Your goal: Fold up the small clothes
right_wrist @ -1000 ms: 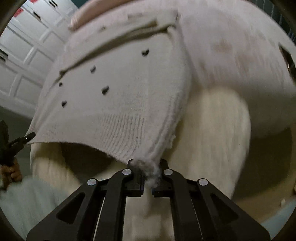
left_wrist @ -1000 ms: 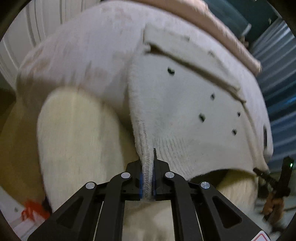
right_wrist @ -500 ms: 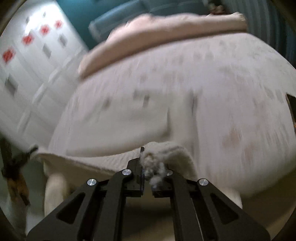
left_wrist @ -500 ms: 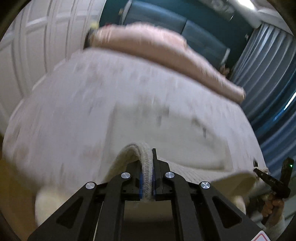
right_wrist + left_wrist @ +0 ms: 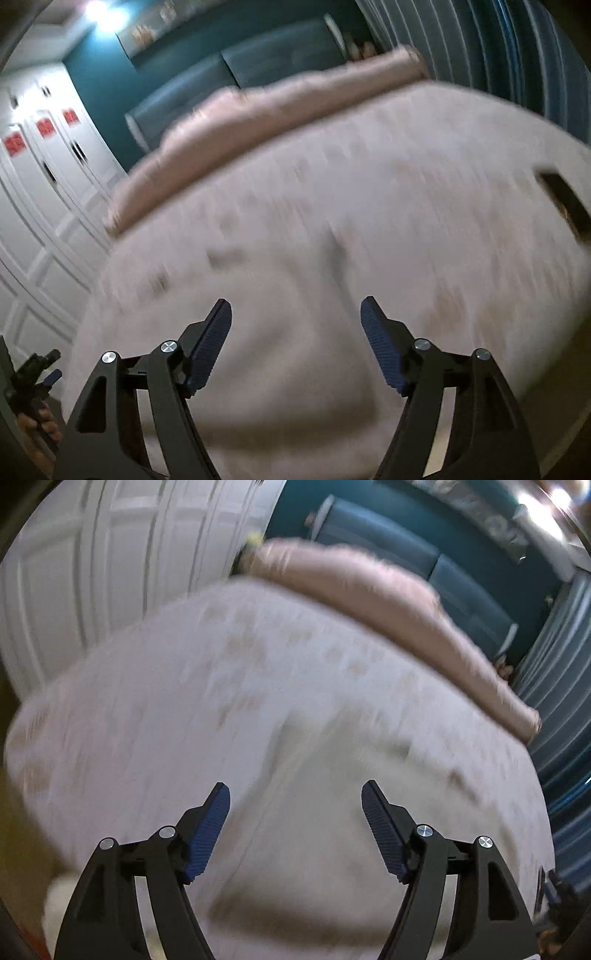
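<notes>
— So what differs from a second ago?

— Both pairs of jaws have let go. A second ago the left gripper pinched a knitted hem of the cream garment, and the right gripper was clamped on a fuzzy corner of it. Now each pair stands wide and is opening, with nothing pressed between the blue pads.

— And the garment itself?

— It lies on the bed, near the front edge, just ahead of and below both grippers. Before, it hung lifted with its dark buttons facing the cameras; now only a pale, blurred fold shows between the fingers. In the right wrist view it is the lighter patch on the bedspread.

— Anything else around?

— A pink rolled blanket runs along the far edge of the bed. White panelled doors stand beyond the left edge, and a teal headboard sits behind. Motion blur hides finer detail.
</notes>
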Tool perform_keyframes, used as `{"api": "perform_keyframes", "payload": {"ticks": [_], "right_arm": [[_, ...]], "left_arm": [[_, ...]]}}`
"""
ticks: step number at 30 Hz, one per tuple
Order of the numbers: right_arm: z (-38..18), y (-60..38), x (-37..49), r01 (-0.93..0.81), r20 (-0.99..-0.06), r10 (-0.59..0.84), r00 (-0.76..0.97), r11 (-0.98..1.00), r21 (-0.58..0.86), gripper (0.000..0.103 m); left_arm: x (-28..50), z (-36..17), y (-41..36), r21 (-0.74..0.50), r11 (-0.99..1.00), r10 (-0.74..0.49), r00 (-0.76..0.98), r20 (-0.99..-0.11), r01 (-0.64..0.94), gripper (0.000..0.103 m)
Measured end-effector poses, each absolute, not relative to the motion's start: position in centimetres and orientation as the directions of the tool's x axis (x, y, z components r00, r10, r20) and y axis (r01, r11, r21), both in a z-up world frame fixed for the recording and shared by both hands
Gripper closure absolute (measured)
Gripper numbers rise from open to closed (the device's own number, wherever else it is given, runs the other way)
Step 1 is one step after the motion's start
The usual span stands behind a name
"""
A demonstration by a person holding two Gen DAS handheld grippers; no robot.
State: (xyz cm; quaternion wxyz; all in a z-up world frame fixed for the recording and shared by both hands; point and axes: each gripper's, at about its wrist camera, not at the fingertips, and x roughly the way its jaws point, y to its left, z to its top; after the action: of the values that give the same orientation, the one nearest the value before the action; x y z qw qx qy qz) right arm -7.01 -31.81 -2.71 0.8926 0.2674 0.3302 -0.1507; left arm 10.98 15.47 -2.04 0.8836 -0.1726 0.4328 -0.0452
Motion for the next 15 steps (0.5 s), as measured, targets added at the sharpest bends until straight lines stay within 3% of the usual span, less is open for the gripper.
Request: {"api": "perform_keyframes", "payload": {"ticks": [3,7,8,9,10,11,15], "right_arm": [[-7.5,-31.9,-8.3,0.493,-0.744,-0.003,0.668,0.751,0.44,0.026],[-11.0,-32.1,-6.6,0.503,-0.749,0.121,0.652,0.67,0.546,0.026],[-11.1,-32.0,-6.0,0.502,-0.742,0.121,0.659,0.665,0.554,0.034],[-10.9,-31.9,-5.8,0.495,-0.737,0.127,0.663,0.664,0.56,0.056],[-10.7,-32.0,-5.2,0.484,-0.731,0.145,0.667,0.661,0.573,0.073],[-10.2,-32.2,-4.8,0.469,-0.716,0.168,0.677,0.652,0.596,0.094],[-6.1,-32.2,-6.9,0.427,-0.67,0.145,0.728,0.669,0.608,0.096]], "left_arm": [[9.3,-6.8,16.8,-0.381,0.913,-0.255,0.522,-0.814,-0.148,0.032],[9.5,-9.5,15.9,-0.425,0.89,-0.303,0.481,-0.823,-0.166,0.035],[9.7,-9.2,15.7,-0.418,0.897,-0.303,0.485,-0.82,-0.147,0.05],[10.2,-9.0,15.2,-0.418,0.901,-0.318,0.481,-0.817,-0.116,0.062],[10.6,-8.8,15.1,-0.42,0.901,-0.325,0.463,-0.824,-0.114,0.082],[10.7,-8.8,15.4,-0.432,0.894,-0.336,0.457,-0.824,-0.121,0.089],[9.8,-5.9,16.8,-0.463,0.882,-0.373,0.47,-0.8,-0.088,0.094]]}}
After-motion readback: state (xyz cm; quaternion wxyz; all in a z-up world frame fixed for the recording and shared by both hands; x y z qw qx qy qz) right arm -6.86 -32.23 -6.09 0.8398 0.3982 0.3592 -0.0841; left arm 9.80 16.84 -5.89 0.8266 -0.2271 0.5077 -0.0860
